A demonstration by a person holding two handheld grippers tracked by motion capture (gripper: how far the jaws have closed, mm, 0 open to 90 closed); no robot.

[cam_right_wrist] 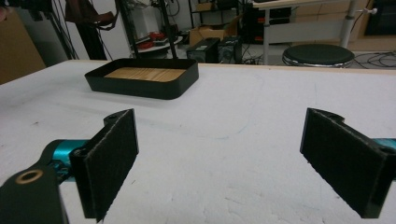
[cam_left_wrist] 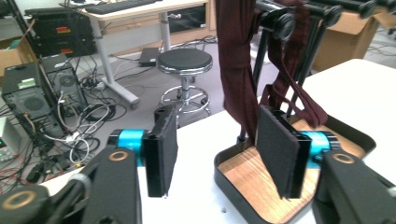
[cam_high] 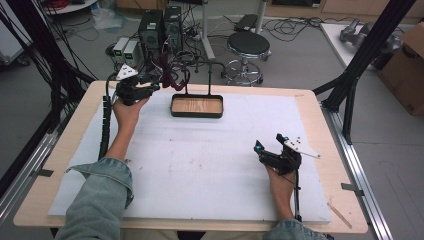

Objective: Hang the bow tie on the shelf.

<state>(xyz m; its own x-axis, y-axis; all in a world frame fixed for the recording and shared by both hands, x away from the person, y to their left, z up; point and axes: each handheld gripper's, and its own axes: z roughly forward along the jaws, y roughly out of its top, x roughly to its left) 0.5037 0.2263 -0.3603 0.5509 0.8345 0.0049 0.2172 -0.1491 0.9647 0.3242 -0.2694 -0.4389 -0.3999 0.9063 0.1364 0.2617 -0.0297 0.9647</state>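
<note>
Letting go of dark red strap draped over black stand above wooden-floored tray.
Left gripper parted, strap brushing one pad (could snag and slide off on retreat); right gripper wide apart, idle on table.

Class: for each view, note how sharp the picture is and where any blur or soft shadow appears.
High view: even light, slightly soft, faint shadows under the right gripper. Left gripper view: dark red cloth sharp, near gripper body blurred. Right gripper view: tray fairly crisp, background hazy.
</note>
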